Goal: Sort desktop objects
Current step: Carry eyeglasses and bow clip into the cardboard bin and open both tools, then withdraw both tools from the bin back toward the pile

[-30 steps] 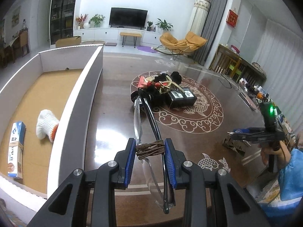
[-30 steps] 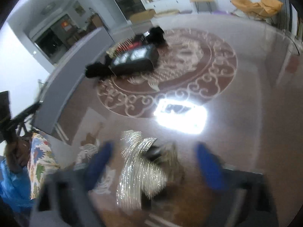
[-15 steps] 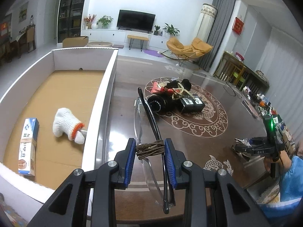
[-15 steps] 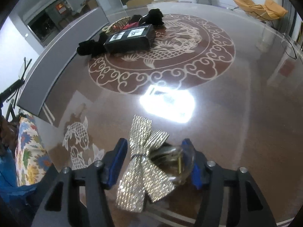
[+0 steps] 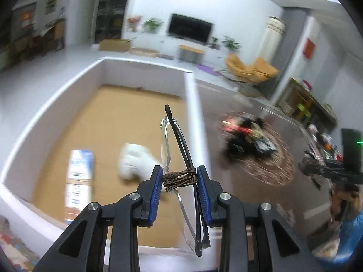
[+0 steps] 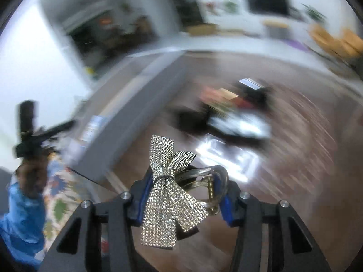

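My left gripper (image 5: 180,178) is shut on a pair of clear glasses with black arms (image 5: 181,149), bound with brown cord, and holds them above the right part of a white-walled box (image 5: 192,104) with a cardboard floor. My right gripper (image 6: 183,192) is shut on a rhinestone bow hair clip (image 6: 168,195), raised above the brown table. A pile of dark desktop objects (image 5: 247,140) lies on the table's round pattern; it also shows, blurred, in the right wrist view (image 6: 229,113).
Inside the box lie a white glove (image 5: 136,163) and a blue-white carton (image 5: 79,176). The right gripper and hand show at the right edge (image 5: 340,172); the left gripper shows at the far left (image 6: 29,133). The box wall (image 6: 136,113) stands left of the pile.
My left gripper has swung left with the glasses, from over the table to over the box. My right gripper closed on the bow clip and lifted it, turning toward the box.
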Action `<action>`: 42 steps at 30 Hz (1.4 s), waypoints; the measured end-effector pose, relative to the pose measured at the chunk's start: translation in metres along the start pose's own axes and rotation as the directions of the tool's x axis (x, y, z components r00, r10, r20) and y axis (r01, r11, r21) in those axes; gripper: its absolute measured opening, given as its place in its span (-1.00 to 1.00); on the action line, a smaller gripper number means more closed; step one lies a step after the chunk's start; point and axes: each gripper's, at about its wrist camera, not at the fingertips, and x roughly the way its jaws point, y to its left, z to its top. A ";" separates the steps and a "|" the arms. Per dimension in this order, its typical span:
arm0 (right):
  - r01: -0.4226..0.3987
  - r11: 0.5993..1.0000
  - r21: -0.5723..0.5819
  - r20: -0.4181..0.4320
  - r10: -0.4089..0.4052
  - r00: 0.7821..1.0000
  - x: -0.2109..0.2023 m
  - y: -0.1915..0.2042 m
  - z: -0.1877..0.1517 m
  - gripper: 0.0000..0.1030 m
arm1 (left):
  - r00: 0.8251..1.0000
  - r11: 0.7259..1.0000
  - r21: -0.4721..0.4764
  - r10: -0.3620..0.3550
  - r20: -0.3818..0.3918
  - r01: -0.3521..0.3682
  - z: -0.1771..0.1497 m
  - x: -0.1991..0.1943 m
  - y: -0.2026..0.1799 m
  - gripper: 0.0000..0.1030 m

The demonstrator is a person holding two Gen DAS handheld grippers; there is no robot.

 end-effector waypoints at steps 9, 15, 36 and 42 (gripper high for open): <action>-0.274 0.922 -0.272 -0.059 0.268 0.962 0.131 0.228 0.085 -0.02 | 0.976 0.979 -0.074 0.181 -0.126 -0.191 0.025 0.032 0.103 -0.38; -0.185 0.916 -0.355 -0.125 0.150 0.981 0.185 0.263 0.061 0.45 | 0.954 0.963 -0.062 0.250 -0.165 -0.262 0.020 0.057 0.119 0.66; -0.117 0.901 -0.417 -0.052 0.104 0.993 0.158 0.258 0.003 0.59 | 0.926 0.931 0.035 0.365 -0.097 -0.364 -0.021 0.034 0.096 0.75; -0.020 0.934 -0.357 0.247 0.115 0.962 0.072 0.216 0.013 1.00 | 0.926 0.940 -0.033 0.340 0.161 -0.340 -0.016 -0.023 0.058 1.00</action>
